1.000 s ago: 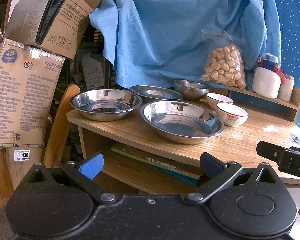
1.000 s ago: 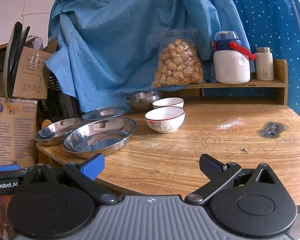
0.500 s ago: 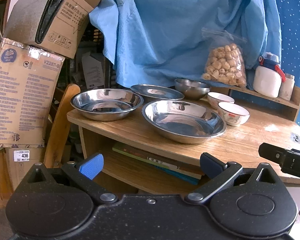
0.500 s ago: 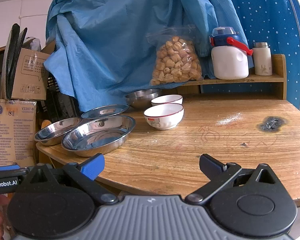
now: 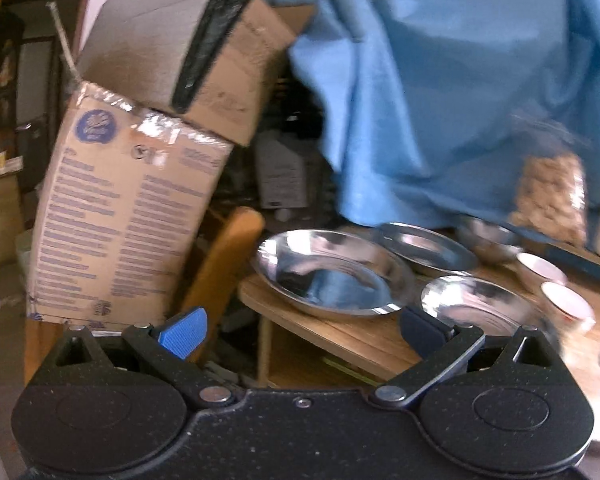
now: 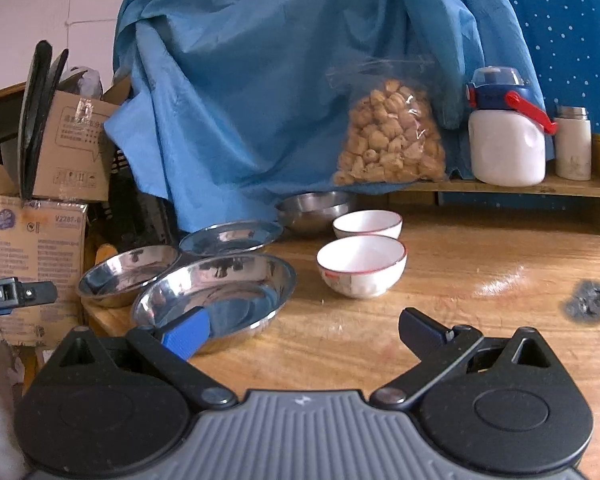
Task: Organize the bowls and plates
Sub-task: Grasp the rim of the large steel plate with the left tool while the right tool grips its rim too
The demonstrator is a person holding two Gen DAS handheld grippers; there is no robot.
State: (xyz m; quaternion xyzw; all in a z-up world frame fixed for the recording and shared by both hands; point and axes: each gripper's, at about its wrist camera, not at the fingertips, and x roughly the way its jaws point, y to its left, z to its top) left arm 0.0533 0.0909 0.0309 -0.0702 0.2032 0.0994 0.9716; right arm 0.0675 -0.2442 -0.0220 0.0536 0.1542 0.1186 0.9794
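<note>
- At the far left, stacked cardboard boxes (image 6: pixel 40 236) are seen beside the desk (image 6: pixel 480 288).
- The left gripper (image 5: pixel 300 326) is held off the desk's left edge with its fingers (image 5: pixel 182 332) spread wide and nothing between them; the left steel plate (image 5: pixel 332 278) is framed just ahead of the gap, untouched.
- Three steel plates are grouped at the desk's left end: the left steel plate (image 6: pixel 128 274), a flatter rear steel plate (image 6: pixel 232 236) behind it, and the large steel plate (image 6: pixel 216 292) nearest the front.
- The right gripper (image 6: pixel 300 330) is held over the desk's front with its fingers (image 6: pixel 186 336) spread and empty; its blue left pad is seen over the large steel plate's near rim, though contact cannot be told.
- A steel bowl (image 6: pixel 316 208) is set at the back, under the blue cloth (image 6: pixel 280 80).
- Two white bowls (image 6: pixel 362 266) stand one behind the other, beyond the gap between the right fingers and well apart from them.
- On the rear shelf (image 6: pixel 500 188) are placed a bag of snacks (image 6: pixel 390 136), a white jug (image 6: pixel 506 128) and a small bottle (image 6: pixel 574 142).
</note>
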